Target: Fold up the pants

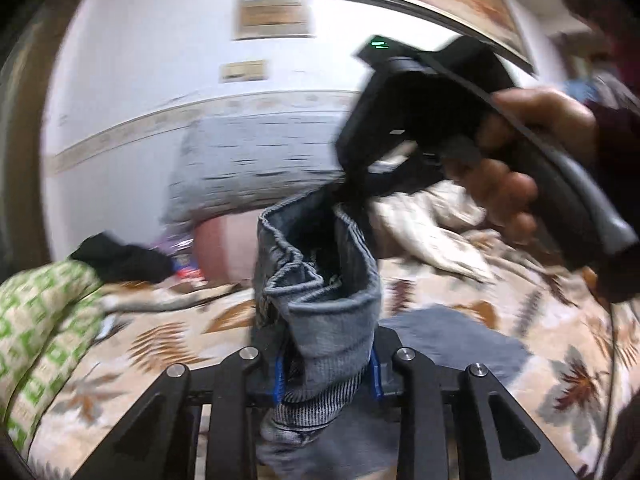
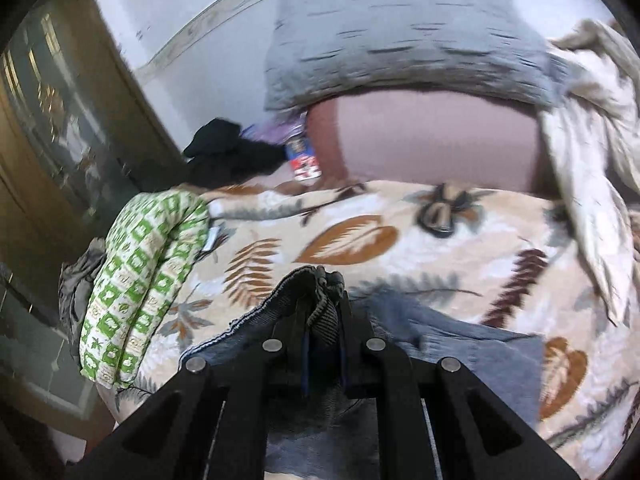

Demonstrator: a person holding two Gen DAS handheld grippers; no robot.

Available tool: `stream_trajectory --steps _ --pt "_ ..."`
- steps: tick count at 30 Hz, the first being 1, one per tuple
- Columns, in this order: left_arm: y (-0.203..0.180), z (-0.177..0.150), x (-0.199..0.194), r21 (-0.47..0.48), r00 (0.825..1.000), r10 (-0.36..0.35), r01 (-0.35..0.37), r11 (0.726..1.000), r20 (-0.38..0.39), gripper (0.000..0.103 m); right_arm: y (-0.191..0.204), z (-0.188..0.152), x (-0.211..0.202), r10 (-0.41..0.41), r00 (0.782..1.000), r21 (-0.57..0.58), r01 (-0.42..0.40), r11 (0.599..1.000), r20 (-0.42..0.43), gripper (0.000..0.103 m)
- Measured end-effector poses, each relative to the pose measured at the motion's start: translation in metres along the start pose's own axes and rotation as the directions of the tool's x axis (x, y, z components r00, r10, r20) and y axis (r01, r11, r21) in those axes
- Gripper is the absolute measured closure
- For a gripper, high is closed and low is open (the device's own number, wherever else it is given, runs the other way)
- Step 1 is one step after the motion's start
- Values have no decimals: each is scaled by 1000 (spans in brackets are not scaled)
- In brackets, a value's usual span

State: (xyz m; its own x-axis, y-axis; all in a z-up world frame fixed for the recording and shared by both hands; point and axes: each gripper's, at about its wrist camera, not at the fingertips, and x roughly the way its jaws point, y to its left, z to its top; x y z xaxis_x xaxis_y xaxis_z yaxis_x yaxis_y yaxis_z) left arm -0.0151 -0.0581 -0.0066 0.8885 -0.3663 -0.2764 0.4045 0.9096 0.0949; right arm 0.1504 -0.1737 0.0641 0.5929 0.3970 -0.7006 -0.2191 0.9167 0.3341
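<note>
The grey pants (image 1: 320,264) hang bunched between both grippers above the bed. In the left wrist view, their ribbed waistband fills the gap between the blue pads of my left gripper (image 1: 326,348), which is shut on the cloth. Up and to the right, a hand holds my right gripper (image 1: 352,190), pinching another part of the same band. In the right wrist view, my right gripper (image 2: 320,306) is shut on a dark fold of the pants (image 2: 320,284). The rest of the grey cloth (image 2: 480,356) trails down onto the bedspread.
The bed wears a leaf-print bedspread (image 2: 360,240). A green-and-white pillow (image 2: 136,280) lies at its left edge, with a dark garment (image 2: 228,156) behind it. A grey pillow (image 2: 400,32) and a pink one (image 2: 432,144) lean on the wall. A crumpled cream cloth (image 2: 588,160) lies at the right.
</note>
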Motion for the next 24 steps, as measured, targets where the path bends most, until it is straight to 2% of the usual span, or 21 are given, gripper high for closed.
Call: stream_trajectory --steps 4,8,10,14,15,17,18,20,22,24 --pt "-54 2 20 99 994 -94 99 990 -48 72 -61 -4 -10 1 1000 77 -2 997 12 92" --pt "-101 -2 57 144 974 -176 197 970 -145 72 -120 -11 -10 6 1000 154 -7 988 6 92" --pt "-114 -5 68 158 970 -175 202 967 -168 73 -151 -14 -9 1 1000 195 -4 981 15 92" --pt "-140 -19 91 183 946 -203 252 950 -253 73 -206 -23 0 26 999 265 -33 964 29 96" --pt "-146 -23 98 195 935 -208 270 943 -288 74 -218 -26 6 42 999 288 -46 957 21 96" --pt "-154 -25 104 218 923 -213 290 932 -320 74 -234 -32 16 59 998 309 -54 950 -7 96" --pt "-160 -25 106 235 909 -225 318 918 -350 74 -238 -36 18 57 998 306 -50 951 -12 96" --pt "-163 -24 107 250 892 -243 353 902 -382 74 -246 -43 17 71 997 318 -65 946 -6 96" --pt "-162 -23 110 231 863 -270 393 890 -428 74 -249 -51 12 76 997 324 -72 943 -1 94" --pt "-151 -15 105 181 846 -317 424 887 -429 74 -244 -55 5 64 998 302 -63 951 4 93"
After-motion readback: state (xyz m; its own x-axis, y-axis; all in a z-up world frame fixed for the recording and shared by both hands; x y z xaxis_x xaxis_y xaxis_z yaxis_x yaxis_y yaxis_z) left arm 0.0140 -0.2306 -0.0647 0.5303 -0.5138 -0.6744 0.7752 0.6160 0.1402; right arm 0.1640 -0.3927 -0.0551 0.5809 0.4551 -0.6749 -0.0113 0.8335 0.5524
